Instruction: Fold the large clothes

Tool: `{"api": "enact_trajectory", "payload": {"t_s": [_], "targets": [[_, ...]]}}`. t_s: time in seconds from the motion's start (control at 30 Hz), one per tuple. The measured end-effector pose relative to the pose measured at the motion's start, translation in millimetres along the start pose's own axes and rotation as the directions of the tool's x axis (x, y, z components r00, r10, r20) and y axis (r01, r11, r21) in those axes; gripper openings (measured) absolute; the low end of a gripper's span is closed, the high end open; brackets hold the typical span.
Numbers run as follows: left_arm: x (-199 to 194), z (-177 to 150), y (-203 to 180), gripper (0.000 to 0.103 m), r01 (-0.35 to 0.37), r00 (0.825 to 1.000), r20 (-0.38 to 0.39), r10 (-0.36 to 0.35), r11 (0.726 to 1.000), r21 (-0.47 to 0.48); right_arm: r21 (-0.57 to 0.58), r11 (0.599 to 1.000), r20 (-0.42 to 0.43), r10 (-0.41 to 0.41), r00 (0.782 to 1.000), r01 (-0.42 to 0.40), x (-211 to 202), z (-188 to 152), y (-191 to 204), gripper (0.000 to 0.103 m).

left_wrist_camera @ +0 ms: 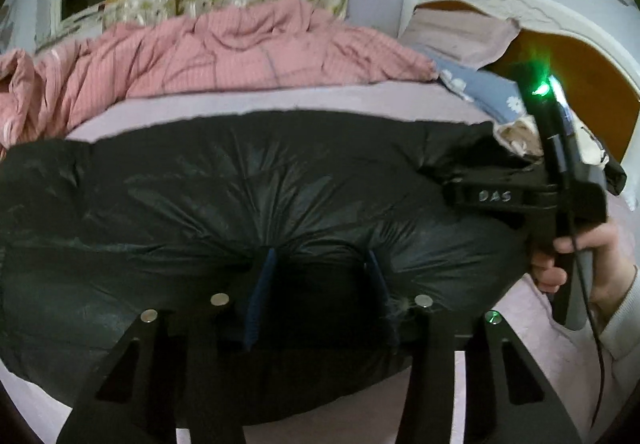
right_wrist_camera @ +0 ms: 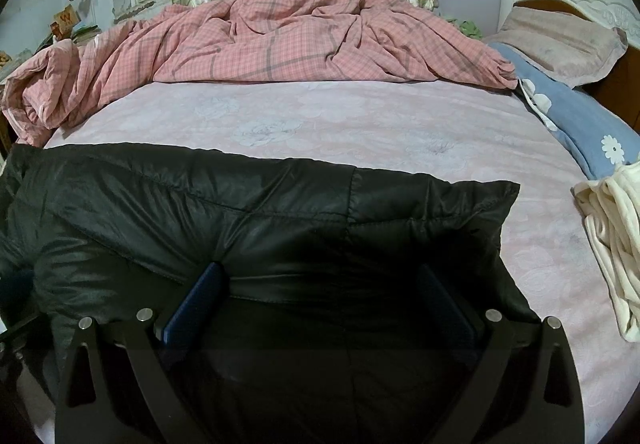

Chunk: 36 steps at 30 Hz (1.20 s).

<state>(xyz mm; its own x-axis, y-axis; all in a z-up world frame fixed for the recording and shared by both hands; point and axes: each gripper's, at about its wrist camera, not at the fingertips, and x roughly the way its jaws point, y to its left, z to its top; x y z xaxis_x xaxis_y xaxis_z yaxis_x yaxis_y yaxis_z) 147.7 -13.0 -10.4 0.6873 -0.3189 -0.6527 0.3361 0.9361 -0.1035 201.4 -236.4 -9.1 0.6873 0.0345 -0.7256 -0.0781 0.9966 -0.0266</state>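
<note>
Black, shiny padded jacket (left_wrist_camera: 248, 212) lies spread on the pale pink bed sheet (right_wrist_camera: 320, 116), near the front edge. The left hand-held gripper (left_wrist_camera: 320, 268) stands partly closed with the puffy fabric bunched between its blue pads (left_wrist_camera: 262, 284); whether they truly pinch it I cannot tell. The right hand-held gripper (right_wrist_camera: 320, 296) stands wide open over the jacket's folded edge, holding nothing. Slick nylon could slide out of a shallow bite, or only the top layer could lift, letting the fold sag. The rumpled pink checked quilt (right_wrist_camera: 288, 36) lies well apart.
</note>
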Motion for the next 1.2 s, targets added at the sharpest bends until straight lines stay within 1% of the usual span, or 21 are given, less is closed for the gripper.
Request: {"api": "enact_trajectory", "payload": {"t_s": [0.03,0.1,0.17,0.2,0.23,0.27,0.37,0.47,0.53,0.57,0.6,0.67,0.7,0.73,0.8,0.87,0.93,0.97,1.0,1.13,1.2], "targets": [[6,0,0,0.046,-0.002,1.0,-0.018,0.002,1.0,0.002,-0.003,1.0,0.002,-0.005,1.0,0.005,-1,1,1,0.099],[12,-1,0,0.046,-0.001,0.999,-0.051,0.001,1.0,-0.002,-0.01,1.0,0.022,-0.013,1.0,0.013,-9,2,2,0.09],[16,-4,-3,0.046,0.009,0.998,-0.066,-0.01,1.0,-0.014,0.001,1.0,0.052,0.005,0.999,-0.005,-25,5,2,0.056],[15,-6,-4,0.046,0.015,0.997,-0.071,-0.017,1.0,-0.021,0.025,0.999,0.066,0.032,0.997,-0.033,-35,7,1,0.049],[15,-6,-4,0.046,0.022,0.997,-0.074,-0.024,0.999,-0.028,0.053,0.995,0.082,0.08,0.993,-0.084,-47,11,-1,0.036],[15,-8,-4,0.046,0.024,0.997,-0.076,-0.026,0.999,-0.031,0.082,0.983,0.105,0.156,0.982,-0.165,-63,15,-2,0.029],[15,-8,-7,0.046,0.025,0.997,-0.074,-0.027,0.999,-0.033,0.098,0.946,0.111,0.299,0.948,-0.31,-93,27,10,0.022],[14,-8,-6,0.046,0.032,0.997,-0.069,-0.035,0.999,-0.042,0.105,0.928,0.065,0.351,0.934,-0.357,-99,34,33,0.021],[15,-6,-5,0.046,0.038,0.997,-0.065,-0.042,0.998,-0.05,0.077,0.958,0.126,0.264,0.956,-0.275,-112,37,44,0.02],[15,-6,-4,0.046,0.041,0.997,-0.064,-0.044,0.998,-0.051,0.079,0.969,0.19,0.214,0.958,-0.232,-122,39,46,0.02],[15,-6,-4,0.046,0.041,0.997,-0.062,-0.044,0.998,-0.05,0.096,0.971,0.242,0.19,0.952,-0.218,-131,41,44,0.02],[15,-6,-5,0.047,0.036,0.997,-0.059,-0.039,0.998,-0.044,0.14,0.971,0.39,0.128,0.912,-0.196,-160,43,37,0.02],[15,-6,-5,0.047,0.035,0.998,-0.059,-0.037,0.999,-0.042,0.136,0.971,0.427,0.12,0.896,-0.195,-171,46,36,0.02],[15,-5,-5,0.047,0.035,0.998,-0.058,-0.037,0.998,-0.042,0.109,0.973,0.425,0.139,0.894,-0.203,-177,50,39,0.02],[13,-6,-3,0.047,0.042,0.998,-0.04,-0.045,0.997,-0.058,0.008,0.964,0.282,0.252,0.926,-0.265,-171,63,54,0.019],[-1,-10,4,0.041,0.063,0.998,0.037,-0.059,0.992,-0.11,-0.009,0.945,0.129,0.325,0.937,-0.327,-151,66,71,0.01],[-19,-14,11,0.03,0.121,0.988,0.11,-0.104,0.979,-0.167,-0.009,0.925,0.002,0.38,0.925,-0.38,-126,60,87,0.008],[-25,-17,12,0.023,0.136,0.986,0.123,-0.115,0.973,-0.185,-0.003,0.924,-0.058,0.382,0.922,-0.383,-111,55,95,0.008],[-29,-19,12,0.02,0.133,0.986,0.126,-0.11,0.973,-0.188,0.003,0.926,-0.097,0.375,0.922,-0.377,-100,50,100,0.008],[-33,-25,15,0.018,0.177,0.981,0.113,-0.156,0.963,-0.203,0.05,0.922,-0.2,0.387,0.9,-0.385,-68,29,109,0.007],[-24,-25,18,0.018,0.169,0.985,0.054,-0.161,0.96,-0.225,0.077,0.933,-0.255,0.36,0.897,-0.352,-52,21,117,0.007]]}}
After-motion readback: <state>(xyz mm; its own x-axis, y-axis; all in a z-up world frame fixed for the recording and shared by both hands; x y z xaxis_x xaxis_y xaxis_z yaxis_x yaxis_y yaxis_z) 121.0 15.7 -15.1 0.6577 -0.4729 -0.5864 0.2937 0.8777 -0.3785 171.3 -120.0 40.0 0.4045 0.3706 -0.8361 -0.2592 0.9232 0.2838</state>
